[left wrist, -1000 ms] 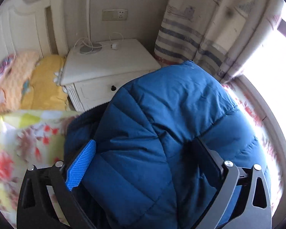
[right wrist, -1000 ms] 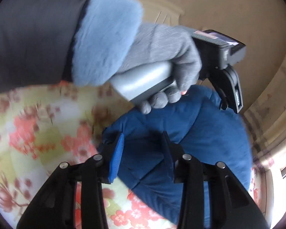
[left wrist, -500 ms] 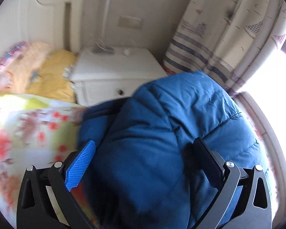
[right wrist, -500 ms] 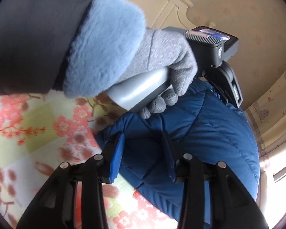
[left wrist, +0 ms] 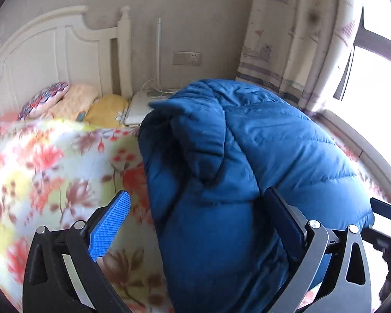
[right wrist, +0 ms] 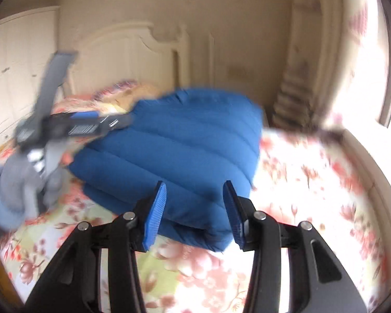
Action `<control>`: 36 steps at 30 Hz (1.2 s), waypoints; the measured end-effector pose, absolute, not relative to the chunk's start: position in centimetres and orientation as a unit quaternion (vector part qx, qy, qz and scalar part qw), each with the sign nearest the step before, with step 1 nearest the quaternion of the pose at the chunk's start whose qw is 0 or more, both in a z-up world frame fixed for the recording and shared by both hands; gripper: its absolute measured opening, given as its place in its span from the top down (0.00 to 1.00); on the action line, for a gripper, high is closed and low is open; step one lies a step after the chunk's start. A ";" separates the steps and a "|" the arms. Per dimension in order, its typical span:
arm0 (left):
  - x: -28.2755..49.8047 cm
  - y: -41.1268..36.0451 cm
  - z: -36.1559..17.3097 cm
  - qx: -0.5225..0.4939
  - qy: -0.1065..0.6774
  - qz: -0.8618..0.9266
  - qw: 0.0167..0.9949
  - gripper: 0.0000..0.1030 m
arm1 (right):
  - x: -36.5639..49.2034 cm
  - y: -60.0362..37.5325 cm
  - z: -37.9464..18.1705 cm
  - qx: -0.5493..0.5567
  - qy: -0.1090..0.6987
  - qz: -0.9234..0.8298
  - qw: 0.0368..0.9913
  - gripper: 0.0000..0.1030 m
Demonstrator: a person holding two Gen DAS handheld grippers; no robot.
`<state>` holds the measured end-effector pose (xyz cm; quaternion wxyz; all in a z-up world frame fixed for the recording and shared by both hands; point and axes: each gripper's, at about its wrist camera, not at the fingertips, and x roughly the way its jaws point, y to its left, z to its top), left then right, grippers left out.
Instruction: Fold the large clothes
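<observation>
A blue puffer jacket (left wrist: 260, 156) lies folded in a thick bundle on the floral bedspread (left wrist: 39, 169). My left gripper (left wrist: 196, 194) is open wide. Its blue left pad (left wrist: 109, 227) hangs free over the bedspread, while the jacket bulges against the right finger (left wrist: 284, 216). In the right wrist view the jacket (right wrist: 174, 140) shows as a compact block. My right gripper (right wrist: 194, 185) is opening, with the jacket's near corner between its pads and neither pad pressing on it. A grey-gloved hand (right wrist: 26, 182) holds the left gripper at that view's left edge.
A white headboard (left wrist: 52, 47) and pillows (left wrist: 73, 99) lie beyond the bedspread. A white nightstand (left wrist: 139, 104) with a cable stands behind the jacket. A patterned curtain (left wrist: 286, 39) and a bright window (left wrist: 372, 65) fill the right side.
The left gripper has swung left, so its blue pad is now off the jacket and over the bedspread. The right gripper has rolled, drawn back and widened; the gloved hand moved from top to left.
</observation>
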<state>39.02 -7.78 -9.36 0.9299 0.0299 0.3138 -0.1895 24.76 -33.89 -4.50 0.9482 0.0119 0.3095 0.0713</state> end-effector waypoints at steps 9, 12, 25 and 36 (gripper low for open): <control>32.0 -6.9 -5.0 0.085 0.240 -0.126 0.959 0.05 | 21.1 -34.4 -2.3 0.073 0.275 0.103 0.953 0.37; 29.3 -6.4 -2.9 0.069 0.220 -0.130 0.964 0.05 | 19.3 -35.3 -0.7 0.100 0.251 0.084 0.959 0.17; 19.9 -5.4 3.1 0.075 0.160 -0.035 0.984 0.04 | 13.4 -34.3 8.8 0.094 0.112 -0.004 0.989 0.02; 14.3 -5.0 0.4 0.069 0.201 -0.046 0.976 0.04 | 8.8 -32.3 3.9 0.070 0.186 -0.027 0.980 0.02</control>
